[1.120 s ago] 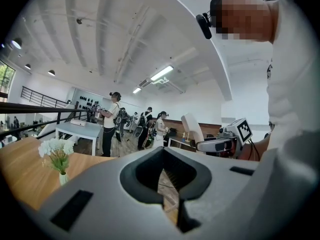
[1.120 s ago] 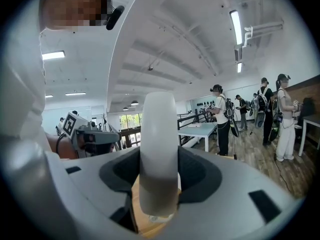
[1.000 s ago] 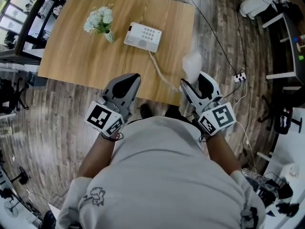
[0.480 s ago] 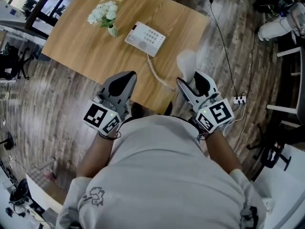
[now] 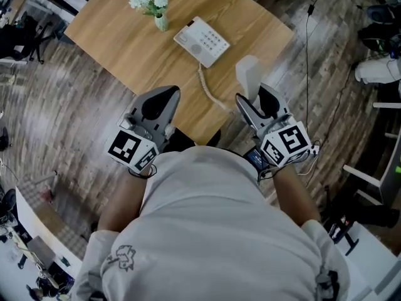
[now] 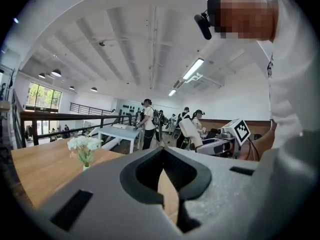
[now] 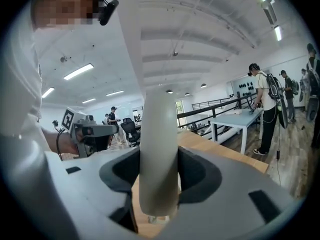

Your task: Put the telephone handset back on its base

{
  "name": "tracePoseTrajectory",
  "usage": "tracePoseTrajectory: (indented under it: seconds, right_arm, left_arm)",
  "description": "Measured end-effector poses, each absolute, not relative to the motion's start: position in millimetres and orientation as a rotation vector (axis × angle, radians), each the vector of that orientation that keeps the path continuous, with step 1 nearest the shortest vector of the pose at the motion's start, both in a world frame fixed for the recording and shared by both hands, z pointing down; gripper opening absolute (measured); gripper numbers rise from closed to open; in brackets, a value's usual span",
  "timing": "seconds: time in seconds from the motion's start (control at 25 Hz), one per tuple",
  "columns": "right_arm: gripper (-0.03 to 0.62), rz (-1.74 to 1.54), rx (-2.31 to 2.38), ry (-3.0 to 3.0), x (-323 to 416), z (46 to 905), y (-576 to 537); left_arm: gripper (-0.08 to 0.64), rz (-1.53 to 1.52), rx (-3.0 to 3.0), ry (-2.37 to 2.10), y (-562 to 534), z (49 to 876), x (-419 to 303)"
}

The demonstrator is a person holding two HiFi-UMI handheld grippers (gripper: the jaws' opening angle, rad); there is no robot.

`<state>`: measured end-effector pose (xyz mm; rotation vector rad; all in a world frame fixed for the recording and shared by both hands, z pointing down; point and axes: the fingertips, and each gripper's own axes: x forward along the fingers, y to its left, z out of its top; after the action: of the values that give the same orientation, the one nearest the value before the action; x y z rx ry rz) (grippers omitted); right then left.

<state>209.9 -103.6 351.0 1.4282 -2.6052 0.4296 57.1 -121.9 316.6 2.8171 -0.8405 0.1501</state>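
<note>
Clamping handset upright in right gripper; left gripper clenched, empty; base apart on table.

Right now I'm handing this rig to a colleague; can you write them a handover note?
Left gripper: shut, empty, near the table edge.
Right gripper: shut on the handset, upright, above that edge.
Base: on the table by the flower vase, no handset on it; coiled cord trails toward the person.
Done: handset in hand. Left: carry it over and seat it on the base.
</note>
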Motion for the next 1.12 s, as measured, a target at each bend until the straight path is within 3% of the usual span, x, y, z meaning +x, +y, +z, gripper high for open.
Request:
tracePoseTrajectory:
  seconds: [1.12]
  right_arm:
    - [0.222, 0.479, 1.134, -2.407, 137.5, 473.2, -255.9]
  left_arm:
    - [0.006, 0.229, 2.69, -0.77, -228.3, 405.9, 19.0]
